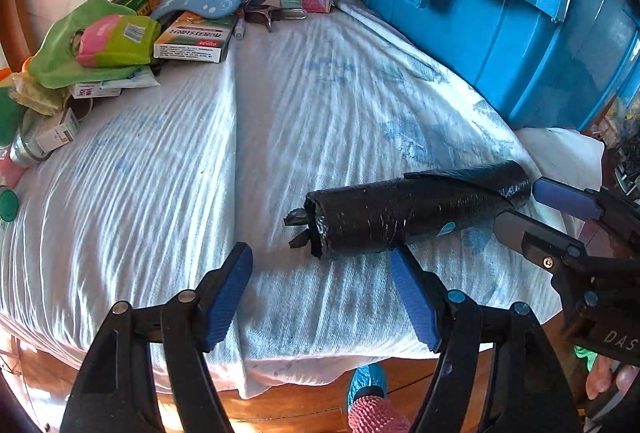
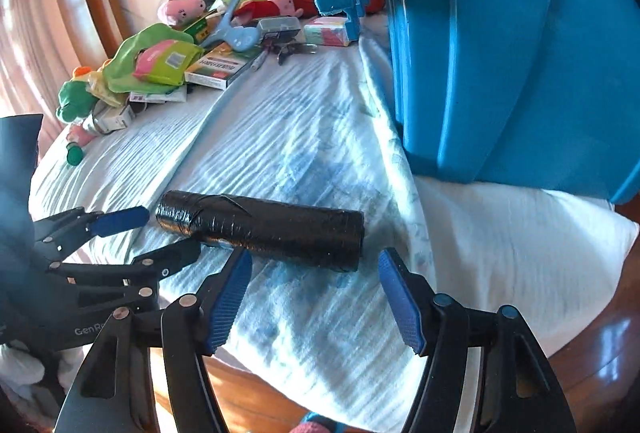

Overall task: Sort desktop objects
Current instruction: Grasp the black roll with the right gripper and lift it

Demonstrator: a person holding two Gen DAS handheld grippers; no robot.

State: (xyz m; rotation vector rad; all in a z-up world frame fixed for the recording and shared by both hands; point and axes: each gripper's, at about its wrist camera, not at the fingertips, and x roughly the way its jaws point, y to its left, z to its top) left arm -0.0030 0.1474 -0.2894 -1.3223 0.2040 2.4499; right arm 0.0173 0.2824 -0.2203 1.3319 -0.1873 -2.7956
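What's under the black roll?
The black roll lies on a wrinkled white cloth spread over the wooden table. The cloth right beneath the roll is hidden by it, so anything tucked there can't be seen.

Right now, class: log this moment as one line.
left hand-held gripper: open | right hand-held gripper: open | black roll: lying on cloth, ungripped

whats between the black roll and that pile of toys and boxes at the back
Only bare white cloth: no object lies between the black roll and the pile of toys and boxes. Both wrist views show this stretch.
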